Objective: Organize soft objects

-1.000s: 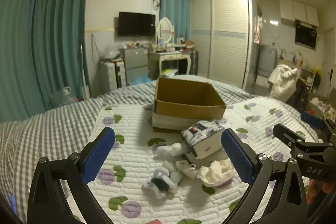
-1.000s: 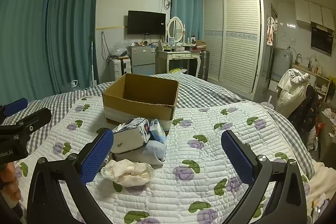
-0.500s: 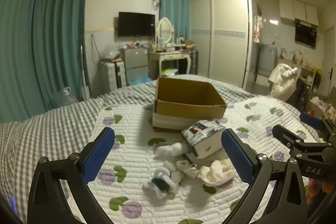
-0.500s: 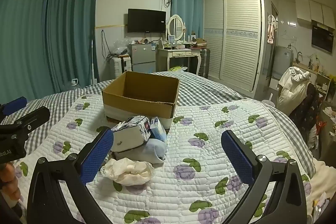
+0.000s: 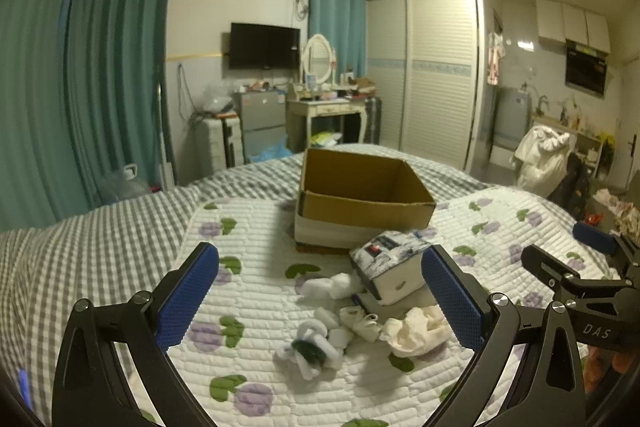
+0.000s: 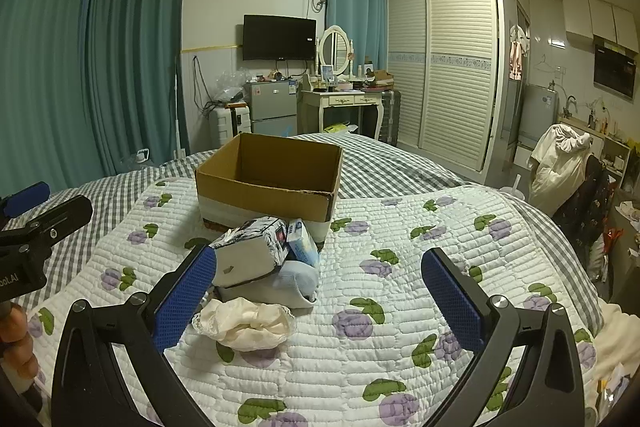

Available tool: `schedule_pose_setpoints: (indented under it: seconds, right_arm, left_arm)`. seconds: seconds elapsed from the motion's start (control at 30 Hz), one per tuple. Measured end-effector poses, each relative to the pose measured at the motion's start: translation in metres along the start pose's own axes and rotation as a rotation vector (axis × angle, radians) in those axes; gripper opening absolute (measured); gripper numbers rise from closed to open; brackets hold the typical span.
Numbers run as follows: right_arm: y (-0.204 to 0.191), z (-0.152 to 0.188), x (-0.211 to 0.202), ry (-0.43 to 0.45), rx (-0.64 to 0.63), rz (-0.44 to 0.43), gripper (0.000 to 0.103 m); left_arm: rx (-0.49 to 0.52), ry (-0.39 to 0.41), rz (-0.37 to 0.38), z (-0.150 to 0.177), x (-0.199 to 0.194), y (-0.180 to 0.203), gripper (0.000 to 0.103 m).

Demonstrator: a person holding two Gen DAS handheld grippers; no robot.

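Observation:
An open cardboard box [image 5: 362, 193] [image 6: 272, 181] stands on the quilted bed. In front of it lies a heap of soft things: a printed tissue pack [image 5: 390, 267] [image 6: 250, 257], a cream cloth [image 5: 416, 335] [image 6: 244, 323], white socks [image 5: 334, 285], a white and dark green sock bundle [image 5: 308, 347], and a pale blue sock [image 6: 296, 279]. My left gripper [image 5: 318, 299] is open and empty, held above the heap. My right gripper [image 6: 318, 301] is open and empty, right of the heap.
The flowered quilt [image 6: 400, 287] covers a grey checked bedspread [image 5: 100, 239]. Beyond the bed are teal curtains [image 5: 100, 67], a dressing table [image 6: 344, 99], a wardrobe [image 6: 448, 67] and a chair with clothes [image 6: 568, 163]. The other gripper shows at each view's edge.
Both views have crept slightly closer to the heap. Nothing was taken hold of; both grippers stay open.

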State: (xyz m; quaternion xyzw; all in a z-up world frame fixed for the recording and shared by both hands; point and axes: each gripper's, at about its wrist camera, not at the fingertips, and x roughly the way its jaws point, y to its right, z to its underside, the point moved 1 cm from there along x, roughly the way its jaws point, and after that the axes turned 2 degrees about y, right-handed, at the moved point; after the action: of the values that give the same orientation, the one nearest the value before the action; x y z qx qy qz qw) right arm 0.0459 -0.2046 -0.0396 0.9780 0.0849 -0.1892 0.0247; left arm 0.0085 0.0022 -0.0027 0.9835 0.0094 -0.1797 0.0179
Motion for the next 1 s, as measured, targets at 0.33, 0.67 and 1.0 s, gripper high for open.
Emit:
schedule_pose_setpoints:
  seconds: [0.33, 0.67, 1.0]
  right_arm:
    - [0.0007, 0.0021, 0.0007, -0.007, 0.003, -0.001, 0.103]
    - [0.0005, 0.002, 0.0006, -0.012, 0.005, -0.001, 0.103]
    - [0.0005, 0.0023, 0.001, -0.019, 0.008, 0.003, 0.103]
  left_arm:
    - [-0.001, 0.001, -0.002, 0.0004, -0.0004, -0.0003, 0.103]
    - [0.002, -0.002, -0.003, 0.0009, -0.0005, -0.0004, 0.103]
    - [0.003, -0.002, -0.004, 0.0027, -0.0003, 0.0011, 0.103]
